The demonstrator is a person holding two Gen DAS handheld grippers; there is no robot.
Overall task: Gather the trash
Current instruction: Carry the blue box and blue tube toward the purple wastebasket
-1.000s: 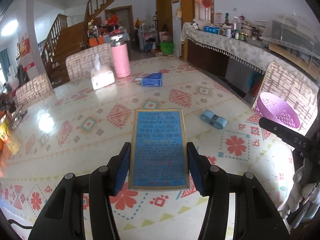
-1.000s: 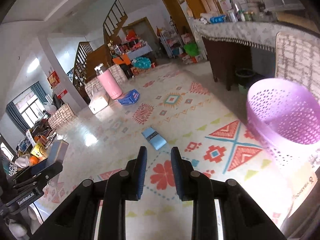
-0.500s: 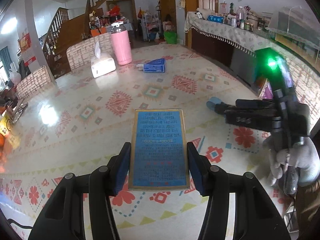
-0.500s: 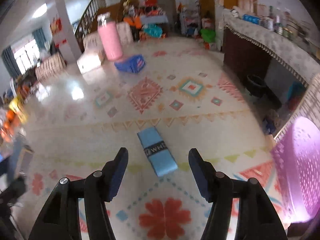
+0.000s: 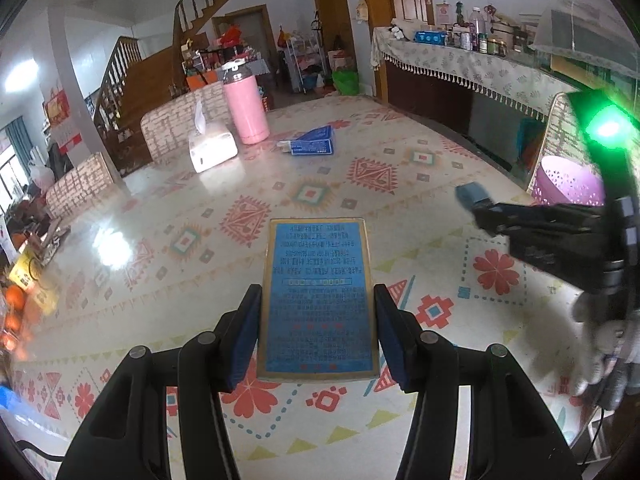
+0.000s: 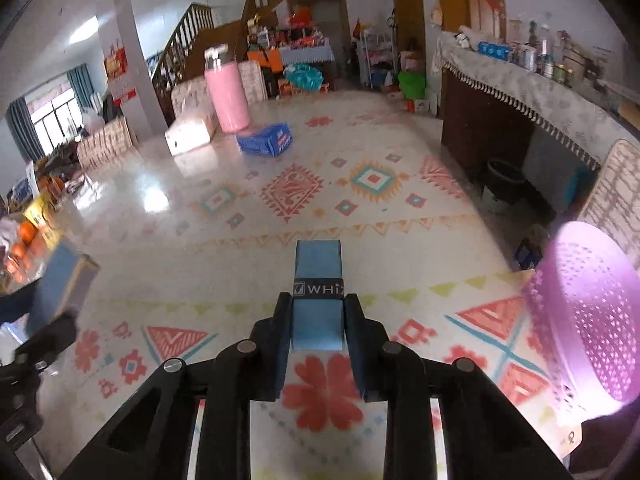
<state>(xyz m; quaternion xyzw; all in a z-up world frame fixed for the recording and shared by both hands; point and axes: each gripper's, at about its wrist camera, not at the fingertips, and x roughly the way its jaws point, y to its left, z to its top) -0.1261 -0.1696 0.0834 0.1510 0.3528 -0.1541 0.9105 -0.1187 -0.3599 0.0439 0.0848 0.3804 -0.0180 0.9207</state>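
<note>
Left wrist view, far left: oranges [image 5: 14,300] and clutter at the bench [image 5: 168,280] edge, blurred. Farther back on the patterned cloth, a white tissue box [image 5: 212,146] stands just beside a pink bottle [image 5: 244,104], upright. To their right a blue carton [image 5: 314,142] lies flat on the bench, apart from both.

Centre: left gripper [image 5: 318,330] is clamped on a flat blue box [image 5: 318,292] with a gold border; both finger pads press its long sides. The box is held roughly level above the bench, printed face up.

Right: right gripper [image 5: 490,214] enters from the side with a small blue pack [image 5: 470,194] at its tip. A green light glows on its body. Behind it a purple basket [image 5: 568,182] sits at the bench edge. A gloved hand [image 5: 596,332] shows below, blurred.

Right wrist view, left: the blue box [image 6: 60,280] in the left gripper [image 6: 44,340] shows at the frame edge, blurred. Centre: right gripper [image 6: 318,326] has its fingers closed on the small blue pack [image 6: 318,292], which carries a black band with white lettering; the pack points forward, above the bench [image 6: 248,240]. Right: purple basket [image 6: 592,312], near the gripper, perforated wall visible. At the back, pink bottle [image 6: 226,92], tissue box [image 6: 188,136] and blue carton [image 6: 264,142] stand close together.
</note>
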